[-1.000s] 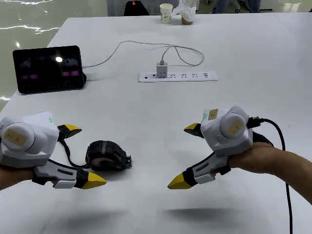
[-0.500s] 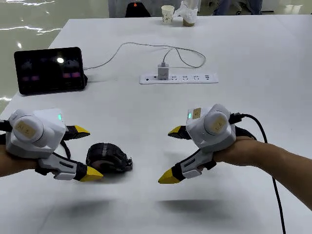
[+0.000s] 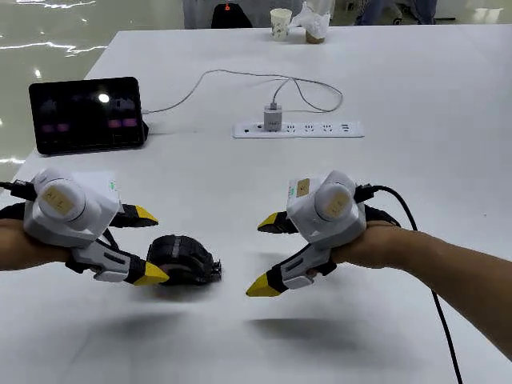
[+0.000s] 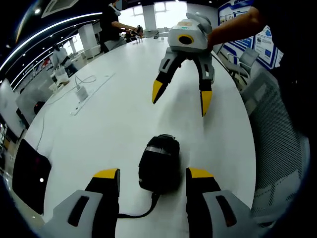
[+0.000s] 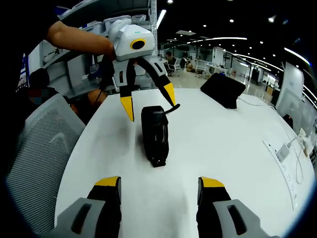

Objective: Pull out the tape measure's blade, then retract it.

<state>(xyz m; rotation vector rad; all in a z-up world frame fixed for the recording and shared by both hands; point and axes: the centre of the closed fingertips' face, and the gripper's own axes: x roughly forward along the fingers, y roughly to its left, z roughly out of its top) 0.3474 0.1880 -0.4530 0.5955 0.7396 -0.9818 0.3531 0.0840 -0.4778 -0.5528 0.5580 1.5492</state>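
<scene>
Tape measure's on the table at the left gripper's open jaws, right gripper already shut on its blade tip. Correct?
No: the right gripper is open and apart from the tape measure, as the right gripper view shows, with bare table between them. The rest holds: the tape measure lies on the table at the open left gripper.

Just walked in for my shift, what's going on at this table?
A person works two handheld grippers over a white table. The left gripper is open, its jaws either side of a black tape measure lying on the table, not closed on it. The right gripper hovers open opposite, apart from the tape measure. The blade is not pulled out yet.
</scene>
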